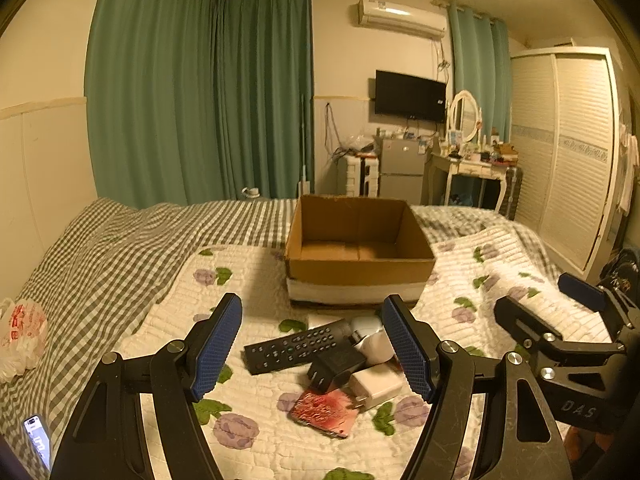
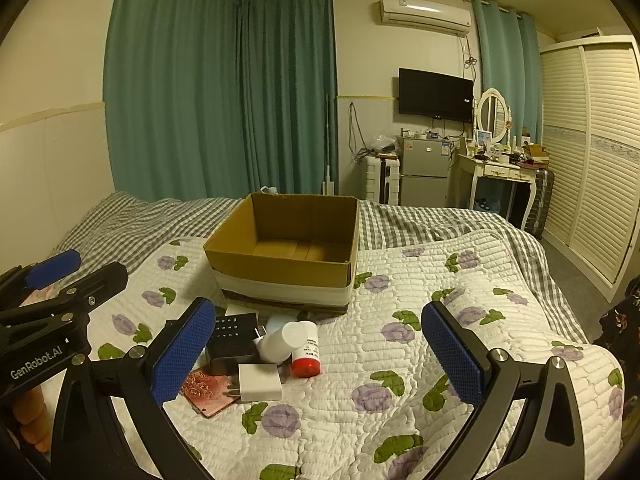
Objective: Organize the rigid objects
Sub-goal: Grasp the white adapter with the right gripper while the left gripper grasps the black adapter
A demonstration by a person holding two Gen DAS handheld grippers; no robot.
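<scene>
An empty cardboard box [image 1: 360,268] stands on the flowered quilt; it also shows in the right wrist view [image 2: 280,268]. In front of it lies a pile: a black remote [image 1: 296,346], a black charger [image 1: 338,368], a white charger [image 1: 376,386], a red-patterned phone [image 1: 324,410] and a white bottle with a red cap [image 2: 305,346]. My left gripper [image 1: 314,354] is open above the pile. My right gripper [image 2: 320,356] is open, with the pile by its left finger. The right gripper also appears at the right of the left wrist view [image 1: 560,312].
A phone with a lit screen [image 1: 38,438] and a plastic bag [image 1: 22,340] lie at the bed's left. A wardrobe [image 2: 592,152], a dresser [image 2: 504,172] and a small fridge [image 2: 424,168] stand beyond the bed.
</scene>
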